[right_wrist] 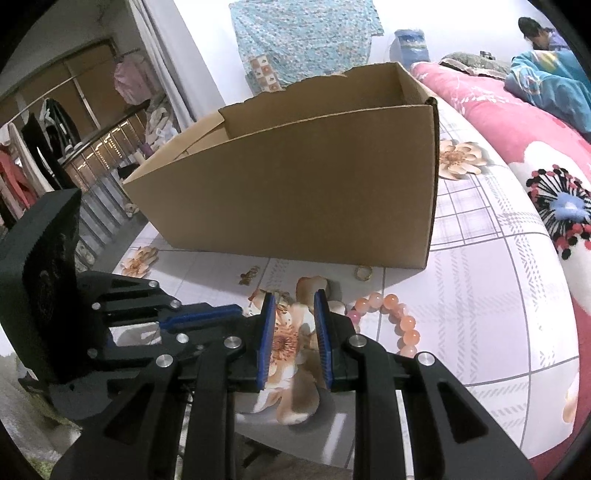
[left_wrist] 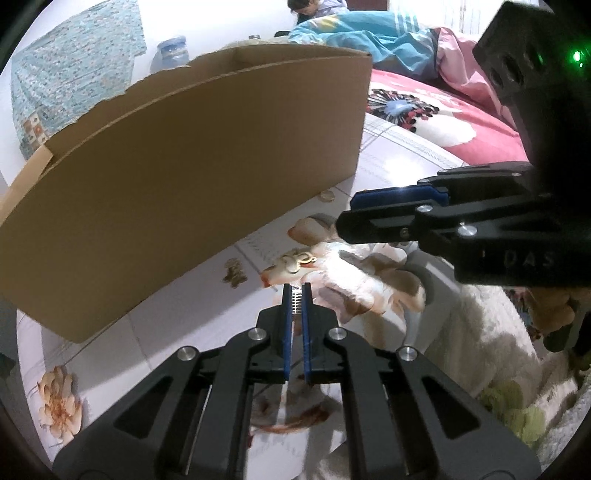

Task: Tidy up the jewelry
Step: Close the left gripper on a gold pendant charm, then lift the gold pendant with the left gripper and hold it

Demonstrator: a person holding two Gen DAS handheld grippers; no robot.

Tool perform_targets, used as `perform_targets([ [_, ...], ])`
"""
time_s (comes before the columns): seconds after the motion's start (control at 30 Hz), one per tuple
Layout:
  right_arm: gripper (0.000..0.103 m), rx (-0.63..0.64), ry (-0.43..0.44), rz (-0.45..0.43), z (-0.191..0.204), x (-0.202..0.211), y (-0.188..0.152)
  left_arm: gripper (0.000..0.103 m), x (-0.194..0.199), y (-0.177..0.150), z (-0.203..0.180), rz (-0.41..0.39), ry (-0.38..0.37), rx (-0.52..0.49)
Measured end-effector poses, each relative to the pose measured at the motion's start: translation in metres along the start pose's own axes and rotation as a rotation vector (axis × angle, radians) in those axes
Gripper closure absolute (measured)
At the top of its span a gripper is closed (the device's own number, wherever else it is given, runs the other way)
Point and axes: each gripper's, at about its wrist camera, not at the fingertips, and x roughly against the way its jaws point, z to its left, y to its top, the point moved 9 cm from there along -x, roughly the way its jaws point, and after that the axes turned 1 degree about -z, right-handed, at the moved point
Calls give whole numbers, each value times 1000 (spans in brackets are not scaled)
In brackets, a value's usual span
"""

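Blue-padded fingers of the left gripper (left_wrist: 296,286) stand nearly closed in the left wrist view, pinching a thin silvery chain (left_wrist: 296,300) between the pads, low over a bed sheet (left_wrist: 155,347) printed with flowers and grid lines. Just beyond the fingertips lies a small gold-coloured ornament (left_wrist: 298,259), and to its left a darker gold trinket (left_wrist: 234,275), both on the sheet and apart from each other. Right gripper (right_wrist: 295,301) hovers beside the left one, its fingers set a narrow way apart with nothing between them; only the printed flower shows through the gap. Just right of its fingers a bracelet of orange-pink beads (right_wrist: 397,319) rests on the sheet. Farther on, a gold ring (right_wrist: 364,273) lies close to the foot of an open cardboard box (right_wrist: 295,184), which stands upright on the bed with one torn upper edge. Whether anything lies inside the box cannot be told. Behind it are a pink floral quilt (right_wrist: 517,125) and, at the far edge, a seated person (right_wrist: 539,35).
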Motion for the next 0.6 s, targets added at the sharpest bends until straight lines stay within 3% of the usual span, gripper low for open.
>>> perform_targets([
  [0.33,81,84,-8,55,18,-21,-2,99,12,-7,29,-14,53,60],
  [0.6,81,176,-83,88,22,-39,-2,99,13,-12,39,-23,49,84],
])
